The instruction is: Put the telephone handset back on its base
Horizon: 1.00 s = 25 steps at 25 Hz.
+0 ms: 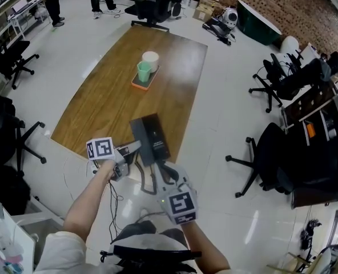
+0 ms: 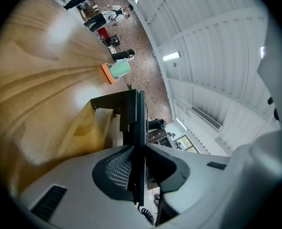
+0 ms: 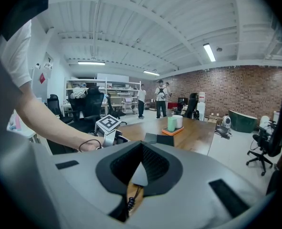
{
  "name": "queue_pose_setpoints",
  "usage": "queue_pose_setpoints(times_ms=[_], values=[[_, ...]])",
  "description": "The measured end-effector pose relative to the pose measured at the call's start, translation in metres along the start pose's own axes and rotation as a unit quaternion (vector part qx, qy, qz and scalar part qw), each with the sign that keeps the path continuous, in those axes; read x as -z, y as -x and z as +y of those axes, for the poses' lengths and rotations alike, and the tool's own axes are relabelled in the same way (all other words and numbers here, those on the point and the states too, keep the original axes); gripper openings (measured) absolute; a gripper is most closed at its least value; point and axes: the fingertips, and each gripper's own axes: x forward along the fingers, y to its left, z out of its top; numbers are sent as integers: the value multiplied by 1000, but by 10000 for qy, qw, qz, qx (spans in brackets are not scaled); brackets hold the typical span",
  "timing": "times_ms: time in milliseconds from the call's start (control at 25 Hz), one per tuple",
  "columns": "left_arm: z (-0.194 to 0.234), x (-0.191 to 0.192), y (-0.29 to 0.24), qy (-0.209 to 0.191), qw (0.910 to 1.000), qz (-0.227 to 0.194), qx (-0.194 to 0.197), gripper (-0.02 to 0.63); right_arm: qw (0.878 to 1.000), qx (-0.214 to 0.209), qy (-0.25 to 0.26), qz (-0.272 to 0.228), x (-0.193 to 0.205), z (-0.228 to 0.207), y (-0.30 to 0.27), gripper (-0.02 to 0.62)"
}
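Long brown wooden surface (image 1: 112,96), grain running lengthwise, on a glossy white floor (image 1: 226,113). Black wheeled office chairs (image 1: 277,153) stand well apart from it, off to the right.

Black desk telephone (image 1: 152,137) sits at the near end of the surface, close to the edge. Handset and base are both black and cannot be separated by eye in any view, so whether the handset is seated cannot be told. A narrow dark strip just left of the right gripper in the head view is not identifiable.

Left gripper (image 1: 132,149): grey body with a marker cube, rolled onto its side, reaching the telephone's left edge. In the left gripper view (image 2: 140,149) the jaws are pressed together on a thin black edge that runs straight on into the telephone body (image 2: 129,109). So it is clamped on the telephone; which part cannot be told.

Right gripper (image 1: 160,169): just near of the telephone, pointing along the surface. In the right gripper view (image 3: 140,168) the jaws meet at the tips, with nothing made out between them. The telephone (image 3: 161,140) lies ahead, slightly right.

Flat orange rectangular tray (image 1: 136,85) lies mid-surface, well apart from the telephone. A pale green cup (image 1: 144,71) and a white cup (image 1: 151,57) stand upright on it, side by side.

Black coiled cord (image 3: 130,202) shows through the gap beneath the right jaws, and also low in the left gripper view (image 2: 146,216).
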Motion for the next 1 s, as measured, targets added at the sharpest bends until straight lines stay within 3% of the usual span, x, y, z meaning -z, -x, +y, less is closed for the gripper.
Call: queue_pose_setpoints(times_ms=[560,1000], values=[[6,-2,2,-27,9993,-171,-345,111,10000,-11,-17,-24,-2,-2,-1,4],[0,-10,23,-61,9968,-615,-506,112,10000,-60,-9,-34,0,2,8,5]])
